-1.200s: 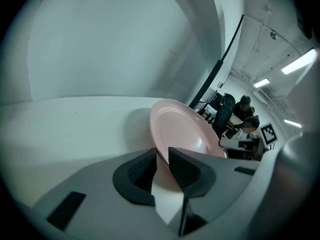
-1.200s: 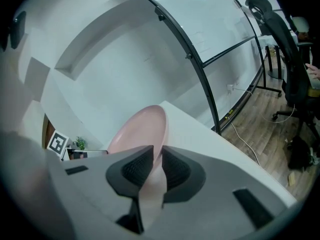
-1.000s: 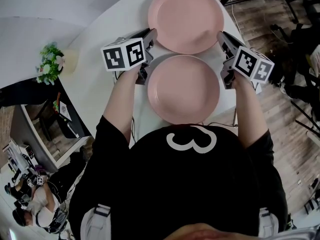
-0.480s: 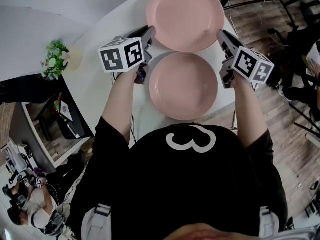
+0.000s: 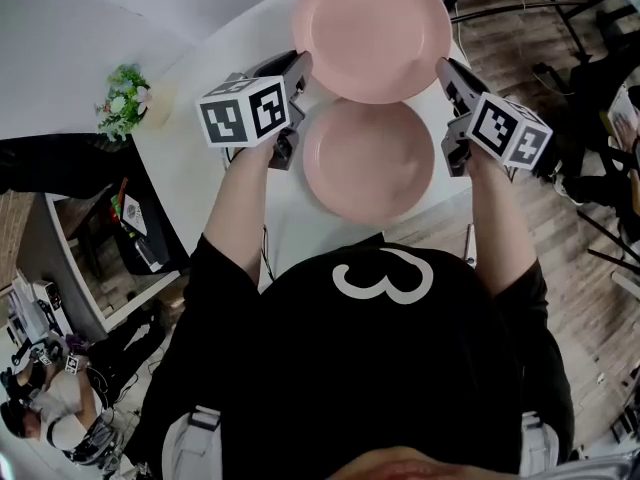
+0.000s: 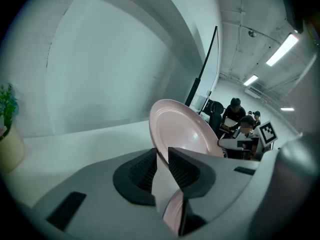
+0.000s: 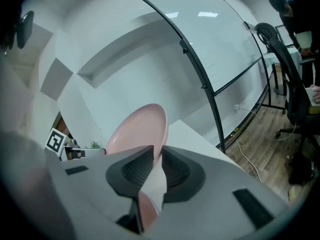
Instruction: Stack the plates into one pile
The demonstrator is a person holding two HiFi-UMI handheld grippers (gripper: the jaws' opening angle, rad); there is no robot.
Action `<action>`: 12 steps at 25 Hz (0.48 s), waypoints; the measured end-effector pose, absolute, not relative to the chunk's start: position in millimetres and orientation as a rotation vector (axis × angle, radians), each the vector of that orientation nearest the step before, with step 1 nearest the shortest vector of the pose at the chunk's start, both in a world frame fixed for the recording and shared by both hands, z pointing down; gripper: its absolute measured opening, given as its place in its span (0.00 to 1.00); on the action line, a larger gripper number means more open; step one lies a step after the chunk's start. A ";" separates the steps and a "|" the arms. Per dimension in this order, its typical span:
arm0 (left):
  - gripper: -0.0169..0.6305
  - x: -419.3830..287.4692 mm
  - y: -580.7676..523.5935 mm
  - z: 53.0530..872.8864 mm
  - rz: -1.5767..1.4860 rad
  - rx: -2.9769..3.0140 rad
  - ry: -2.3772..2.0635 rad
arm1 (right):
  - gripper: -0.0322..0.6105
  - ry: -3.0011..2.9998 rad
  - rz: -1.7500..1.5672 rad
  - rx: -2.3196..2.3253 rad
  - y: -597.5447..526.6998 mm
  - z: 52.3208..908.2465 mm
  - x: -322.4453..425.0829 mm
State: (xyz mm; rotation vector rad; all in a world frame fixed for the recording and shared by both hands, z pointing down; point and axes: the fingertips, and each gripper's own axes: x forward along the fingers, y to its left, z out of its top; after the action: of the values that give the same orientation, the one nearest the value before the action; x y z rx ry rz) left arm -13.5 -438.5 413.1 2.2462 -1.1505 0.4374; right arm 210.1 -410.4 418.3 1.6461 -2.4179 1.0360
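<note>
Change: held plate (image 5: 372, 33) now overlaps the far rim of the near plate (image 5: 368, 163) in the head view; a second ago the two rims only just met. We read that as the plate being up off the table (image 5: 200, 178) and starting to travel toward us, so the stack is under way but not made. How high it rides over the near plate we can't tell. Left gripper (image 5: 298, 68) is clamped on the plate's left rim and right gripper (image 5: 441, 68) on its right rim. Both gripper views confirm it: rim (image 6: 180, 129) sits pinched between the left gripper (image 6: 162, 156) pads, and the same for the rim (image 7: 140, 129) in the right gripper (image 7: 157, 154). The near plate lies flat and bare on the table, close to its right edge. The plant (image 5: 122, 98) is far left, well apart, no issue. Nothing sits between the two plates. We watch the table's right edge, since the right gripper hangs about over it, with wood floor (image 5: 520, 28) beyond. People sit at desks (image 6: 240, 126) in the background.
</note>
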 end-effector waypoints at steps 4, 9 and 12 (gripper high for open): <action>0.15 -12.8 -421.3 402.7 0.439 2.262 -1.149 | 0.15 -2.432 1.018 1.651 -394.6 407.8 211.0; 0.15 -10.7 -402.4 392.0 0.428 2.269 -1.158 | 0.15 -2.435 1.009 1.648 -376.1 398.0 212.4; 0.15 -8.6 -387.9 386.8 0.428 2.271 -1.163 | 0.15 -2.441 0.994 1.642 -364.0 390.5 214.8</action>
State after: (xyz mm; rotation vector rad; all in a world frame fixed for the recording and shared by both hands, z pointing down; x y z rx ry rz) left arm -8.6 -387.9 386.8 2.2708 -1.1628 0.4279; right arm 214.8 -364.0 390.5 1.6424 -2.4408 0.9936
